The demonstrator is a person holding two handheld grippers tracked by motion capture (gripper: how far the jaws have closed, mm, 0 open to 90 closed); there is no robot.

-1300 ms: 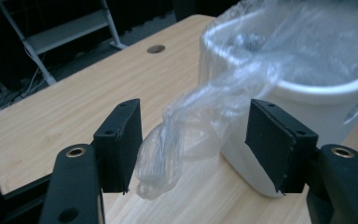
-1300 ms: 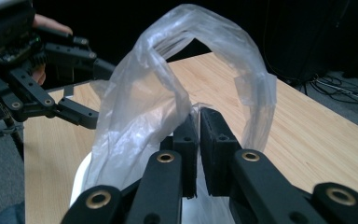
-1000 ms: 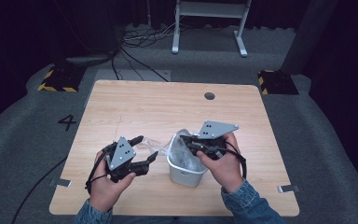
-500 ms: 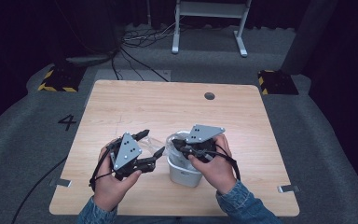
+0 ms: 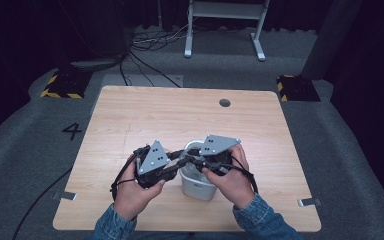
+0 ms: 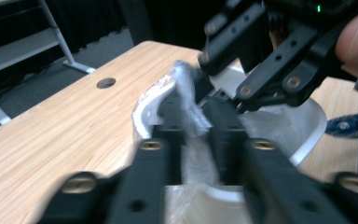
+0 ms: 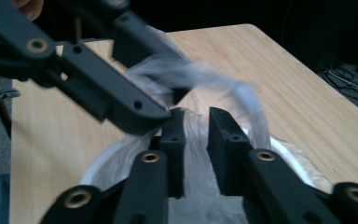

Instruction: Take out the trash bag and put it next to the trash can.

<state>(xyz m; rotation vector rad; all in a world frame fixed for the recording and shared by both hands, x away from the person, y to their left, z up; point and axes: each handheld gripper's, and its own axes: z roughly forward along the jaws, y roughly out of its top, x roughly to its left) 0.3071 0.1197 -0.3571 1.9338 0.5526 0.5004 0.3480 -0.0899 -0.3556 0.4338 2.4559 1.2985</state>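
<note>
Since the earlier frames both tongs have come together over the white bucket point(image 5: 198, 182), which sits in the lower centre of the high view on the wooden bench point(image 5: 130, 120); the left tongs point(image 5: 179, 161) moved right toward the right tongs point(image 5: 187, 159), and now they nearly meet above the bucket's rim. A clear plastic liner point(image 6: 186, 100) rises out of the bucket; in the left gripper view the left jaws are clamped on a fold of it, with the other tongs just behind, in the way. In the right gripper view the right jaws stand a little apart with film between them; whether they grip it I cannot tell. Both hands tilt inward, forearms entering from the bottom edge. A round hole point(image 5: 224, 102) lies in the bench, upper centre.
</note>
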